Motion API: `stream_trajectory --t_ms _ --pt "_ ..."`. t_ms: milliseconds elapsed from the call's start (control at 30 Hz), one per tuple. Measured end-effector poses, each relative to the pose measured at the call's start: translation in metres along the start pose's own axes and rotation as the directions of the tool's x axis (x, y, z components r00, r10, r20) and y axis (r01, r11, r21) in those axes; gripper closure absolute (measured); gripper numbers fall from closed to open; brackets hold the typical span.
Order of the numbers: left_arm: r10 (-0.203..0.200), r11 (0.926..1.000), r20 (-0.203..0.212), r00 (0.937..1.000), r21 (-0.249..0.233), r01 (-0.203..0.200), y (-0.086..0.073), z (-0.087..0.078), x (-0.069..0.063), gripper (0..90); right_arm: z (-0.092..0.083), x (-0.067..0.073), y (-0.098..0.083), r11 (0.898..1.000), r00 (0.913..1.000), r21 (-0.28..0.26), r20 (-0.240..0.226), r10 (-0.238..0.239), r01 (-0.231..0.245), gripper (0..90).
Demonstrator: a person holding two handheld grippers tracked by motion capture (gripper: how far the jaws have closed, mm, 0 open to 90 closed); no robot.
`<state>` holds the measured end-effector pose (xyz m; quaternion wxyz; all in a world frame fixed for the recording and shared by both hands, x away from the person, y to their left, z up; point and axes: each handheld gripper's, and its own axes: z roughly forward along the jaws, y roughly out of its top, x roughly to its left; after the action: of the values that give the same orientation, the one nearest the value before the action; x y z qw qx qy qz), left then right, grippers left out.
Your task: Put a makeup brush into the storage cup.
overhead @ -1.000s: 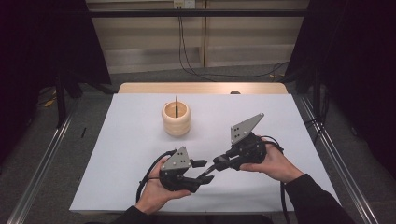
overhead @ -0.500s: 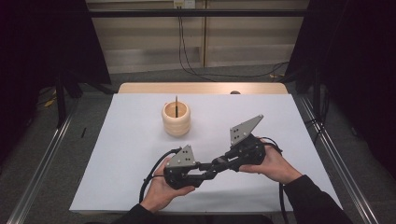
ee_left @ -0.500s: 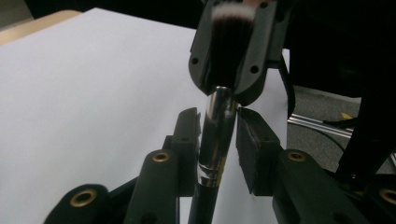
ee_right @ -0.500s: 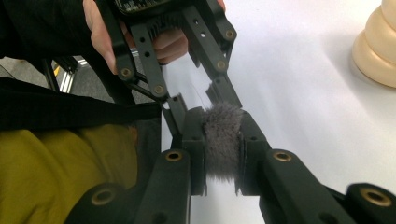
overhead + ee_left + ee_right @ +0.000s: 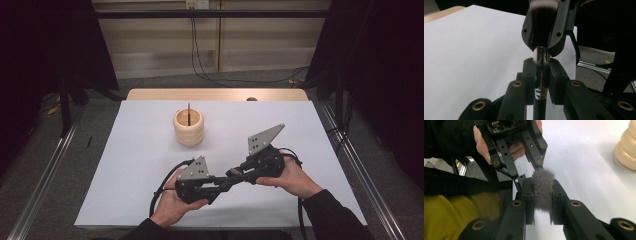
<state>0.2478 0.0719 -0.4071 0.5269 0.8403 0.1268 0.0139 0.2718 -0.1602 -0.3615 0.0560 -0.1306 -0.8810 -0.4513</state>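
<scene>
- Two grippers held one makeup brush point(image 5: 541, 72) between them: our left gripper point(image 5: 540, 82) had just been closing, and its pads now pressed on the silver ferrule and black handle.
- Our right gripper point(image 5: 543, 195) was clamped on the bristle head, the grey tuft squashed between its pads.
- In the high view the brush spanned the short gap between the left gripper point(image 5: 220, 184) and right gripper point(image 5: 235, 175), raised off the white table point(image 5: 125, 165).
- We judged the handover half done: both grips were on, and the right one had yet to let go.
- The brush showed dark bristles with pale tips, a shiny ferrule and a slim dark stem.
- Well beyond the fingertips stood a ridged cream holder point(image 5: 189, 127) with a thin stick upright in it, probably the brush's destination.
</scene>
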Motion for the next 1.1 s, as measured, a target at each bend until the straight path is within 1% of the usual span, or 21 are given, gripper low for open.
stream_trajectory --t_ms 67,133,167,233,300,333,367,400,433,467,567,633,700,767,833,867,900,933,967,1033,1100 --pt "-0.006 0.9999 0.009 0.9999 -0.015 0.006 -0.001 0.001 0.0 78.0 0.0 0.001 0.0 1.0 1.0 -0.011 0.007 -0.003 0.003 74.7" --pt "-0.012 0.9998 0.011 0.9999 -0.014 0.012 -0.001 0.0 0.001 78.0 0.0 0.001 0.0 1.0 0.9997 -0.031 0.024 0.004 -0.003 70.3" --pt "-0.013 0.9998 0.009 0.9999 -0.015 0.013 -0.001 0.0 0.001 78.0 0.0 0.001 0.0 0.999 0.9998 -0.037 0.02 0.003 -0.002 69.7" --pt "-0.018 0.9997 0.006 0.9998 -0.016 0.018 -0.001 -0.001 0.001 78.0 0.0 0.0 -0.001 0.999 0.9997 -0.045 0.021 0.009 -0.008 64.2" --pt "-0.023 0.9996 0.0 0.9997 -0.014 0.022 -0.001 -0.002 0.002 78.0 -0.001 -0.001 -0.003 0.998 0.9986 -0.06 0.044 0.029 -0.027 59.0" --pt "-0.034 0.999 -0.001 0.9994 -0.03 0.033 -0.001 -0.002 0.002 78.0 -0.002 -0.001 -0.005 0.996 0.998 -0.078 0.046 0.043 -0.039 58.3" --pt "-0.039 0.9987 0.001 0.9992 -0.032 0.039 -0.001 -0.003 0.003 78.0 -0.002 -0.002 -0.007 0.995 0.9977 -0.091 0.048 0.048 -0.043 56.1" --pt "-0.052 0.9983 -0.007 0.9986 -0.025 0.052 -0.001 -0.004 0.004 77.9 -0.003 -0.002 -0.008 0.994 0.9969 -0.101 0.06 0.052 -0.046 51.1" --pt "-0.054 0.9983 -0.014 0.9985 -0.024 0.053 -0.001 -0.005 0.004 78.0 -0.003 -0.001 -0.009 0.993 0.9958 -0.109 0.075 0.054 -0.046 46.4" --pt "-0.062 0.9973 -0.007 0.9981 -0.04 0.062 -0.002 -0.005 0.005 77.9 -0.003 0.0 -0.01 0.992 0.9947 -0.114 0.087 0.055 -0.045 43.8" --pt "-0.06 0.9977 -0.017 0.998 -0.032 0.06 -0.001 -0.008 0.005 78.0 -0.003 0.002 -0.01 0.988 0.9917 -0.15 0.114 0.06 -0.043 34.0" --pt "-0.07 0.9964 -0.013 0.9975 -0.048 0.069 -0.002 -0.008 0.006 78.0 -0.004 0.003 -0.01 0.984 0.99 -0.172 0.126 0.064 -0.042 29.2" --pt "-0.066 0.9971 -0.021 0.9976 -0.038 0.065 -0.002 -0.009 0.005 77.9 -0.003 0.003 -0.011 0.981 0.9861 -0.19 0.149 0.073 -0.044 24.0" --pt "-0.069 0.9969 -0.023 0.9973 -0.04 0.068 -0.002 -0.01 0.005 78.0 -0.001 0.004 -0.013 0.978 0.9832 -0.202 0.165 0.077 -0.043 22.5" --pt "-0.068 0.9963 -0.012 0.9976 -0.053 0.068 -0.002 -0.009 0.006 77.9 0.002 0.004 -0.017 0.976 0.9827 -0.209 0.161 0.092 -0.057 15.6" --pt "-0.068 0.9963 -0.011 0.9976 -0.053 0.067 -0.002 -0.009 0.006 77.9 0.003 0.005 -0.017 0.975 0.9794 -0.213 0.175 0.101 -0.062 13.3" --pt "-0.067 0.9963 -0.011 0.9977 -0.054 0.066 -0.002 -0.009 0.006 78.0 0.003 0.005 -0.018 0.974 0.9786 -0.218 0.177 0.105 -0.065 12.0" --pt "-0.065 0.9964 -0.012 0.9978 -0.055 0.064 -0.002 -0.01 0.007 77.9 0.002 0.005 -0.018 0.97 0.9792 -0.235 0.173 0.106 -0.064 10.5" --pt "-0.066 0.9964 -0.013 0.9977 -0.054 0.065 -0.002 -0.01 0.007 77.9 0.001 0.005 -0.018 0.968 0.9771 -0.245 0.183 0.108 -0.061 8.2" --pt "-0.068 0.9965 -0.017 0.9975 -0.05 0.067 -0.002 -0.01 0.007 78.0 -0.001 0.005 -0.017 0.964 0.9754 -0.262 0.195 0.103 -0.049 5.3" --pt "-0.078 0.9958 -0.021 0.9967 -0.049 0.077 -0.002 -0.01 0.006 78.0 -0.001 0.006 -0.017 0.961 0.9754 -0.273 0.195 0.103 -0.047 3.2"
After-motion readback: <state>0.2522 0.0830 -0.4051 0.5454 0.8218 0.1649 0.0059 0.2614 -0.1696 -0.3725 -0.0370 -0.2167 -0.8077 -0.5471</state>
